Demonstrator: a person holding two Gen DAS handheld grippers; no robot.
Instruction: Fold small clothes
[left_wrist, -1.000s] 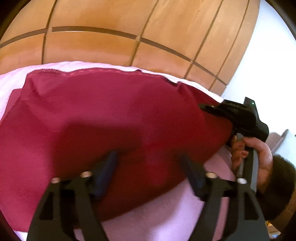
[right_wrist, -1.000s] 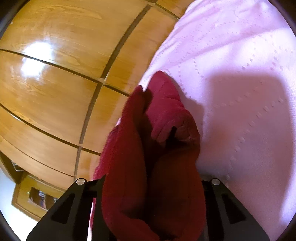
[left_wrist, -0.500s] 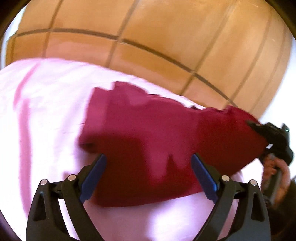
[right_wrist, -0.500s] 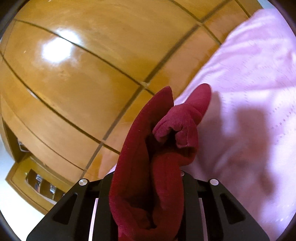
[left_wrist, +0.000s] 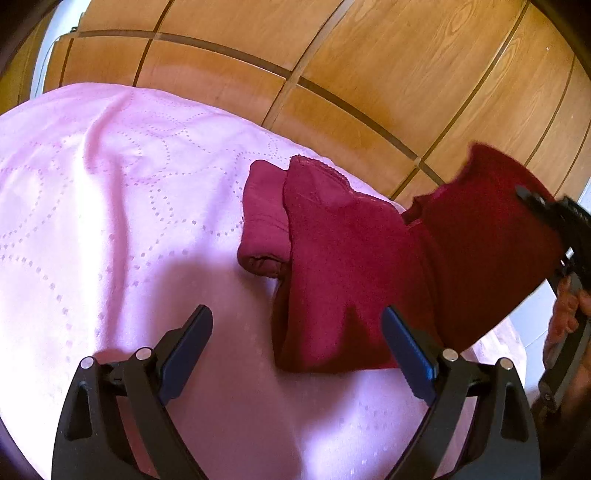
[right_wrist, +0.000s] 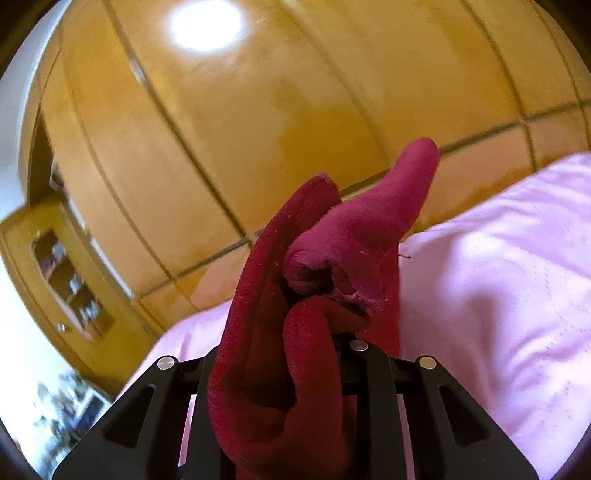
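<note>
A small dark red garment (left_wrist: 347, 266) lies partly on the pink bedspread (left_wrist: 110, 206), its left sleeve bunched at the left. My left gripper (left_wrist: 299, 354) is open and empty, just in front of the garment's near edge. My right gripper (left_wrist: 554, 221) is shut on the garment's right side and lifts it off the bed. In the right wrist view the red cloth (right_wrist: 295, 332) is bunched between the closed jaws and hides the fingertips.
Wooden wardrobe doors (left_wrist: 332, 66) stand close behind the bed. In the right wrist view the pink bedspread (right_wrist: 498, 277) lies at the right and a wooden shelf unit (right_wrist: 70, 280) stands at the left.
My left gripper has let go of the garment and drawn back, open. My right gripper has pulled the garment to the right and lifted its side; the cloth now lies narrower on the bed.
</note>
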